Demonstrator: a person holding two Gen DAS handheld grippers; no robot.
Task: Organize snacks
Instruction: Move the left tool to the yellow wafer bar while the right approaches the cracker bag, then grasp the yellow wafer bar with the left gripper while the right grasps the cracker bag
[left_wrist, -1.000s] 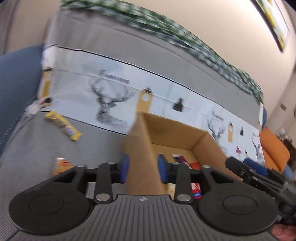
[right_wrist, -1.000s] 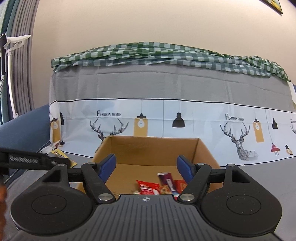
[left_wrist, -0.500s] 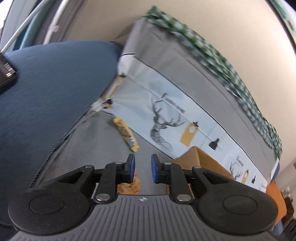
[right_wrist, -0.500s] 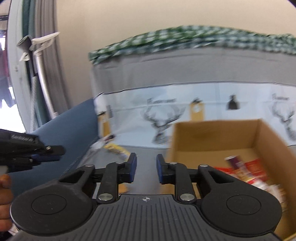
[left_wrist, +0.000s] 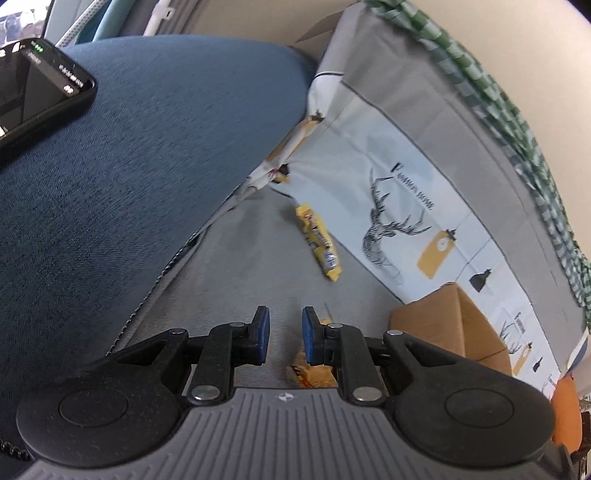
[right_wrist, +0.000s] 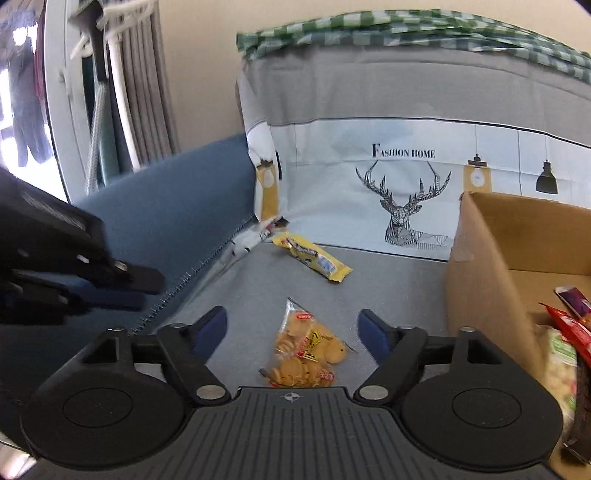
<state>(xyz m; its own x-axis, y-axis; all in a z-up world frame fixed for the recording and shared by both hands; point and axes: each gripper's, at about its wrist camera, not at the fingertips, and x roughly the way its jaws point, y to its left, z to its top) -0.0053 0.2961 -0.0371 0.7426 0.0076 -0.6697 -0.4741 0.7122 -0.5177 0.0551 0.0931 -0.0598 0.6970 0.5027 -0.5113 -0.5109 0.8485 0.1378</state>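
A clear bag of round biscuits (right_wrist: 304, 349) lies on the grey sofa seat between the fingers of my open right gripper (right_wrist: 293, 328). A yellow snack bar (right_wrist: 312, 258) lies farther back by the deer-print backrest; it also shows in the left wrist view (left_wrist: 319, 242). A cardboard box (right_wrist: 480, 273) with several snack packs stands at the right. My left gripper (left_wrist: 283, 334) is empty with its jaws a narrow gap apart, above the seat, with the biscuit bag (left_wrist: 312, 373) just below its right finger and the box (left_wrist: 447, 328) to its right. The left gripper's body (right_wrist: 74, 273) shows at the left in the right wrist view.
A blue sofa armrest (left_wrist: 129, 166) rises at the left with a black phone (left_wrist: 33, 92) lying on it. A green checked cloth (right_wrist: 406, 33) drapes the backrest top. An orange cushion (left_wrist: 567, 410) sits far right.
Both grippers swung left from the box toward the loose snacks. The right gripper closed and has reopened wide around the biscuit bag. The left gripper's jaws narrowed, then opened slightly.
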